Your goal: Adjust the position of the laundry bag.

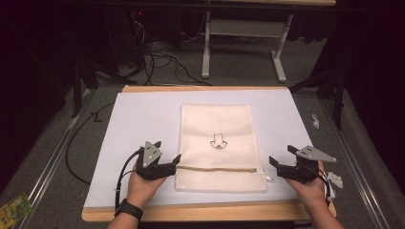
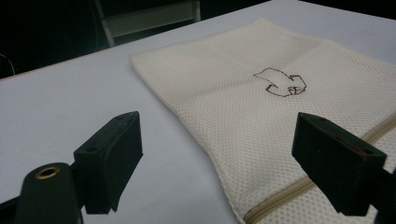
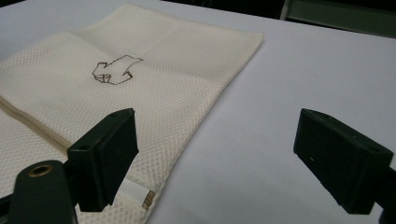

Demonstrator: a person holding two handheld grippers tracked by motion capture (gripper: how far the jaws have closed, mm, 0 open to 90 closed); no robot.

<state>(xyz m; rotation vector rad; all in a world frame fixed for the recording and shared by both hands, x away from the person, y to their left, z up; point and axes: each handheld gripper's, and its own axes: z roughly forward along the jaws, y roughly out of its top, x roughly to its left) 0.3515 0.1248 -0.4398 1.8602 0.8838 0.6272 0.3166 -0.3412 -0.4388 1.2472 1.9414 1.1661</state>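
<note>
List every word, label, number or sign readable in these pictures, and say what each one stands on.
No text can be read anywhere.
Mesh bag: a small brown outline drawing stitched or printed on it, a picture, no letters.
White tab at the bag's corner by the zipper: no legible print.
Green and yellow packet on the floor at the lower left of the high view: print too small and blurred to read.

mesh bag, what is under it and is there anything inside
The mesh bag lies flat on the white table cover, zipper closed. Its weave hides the inside, so whether it holds anything cannot be seen.
</note>
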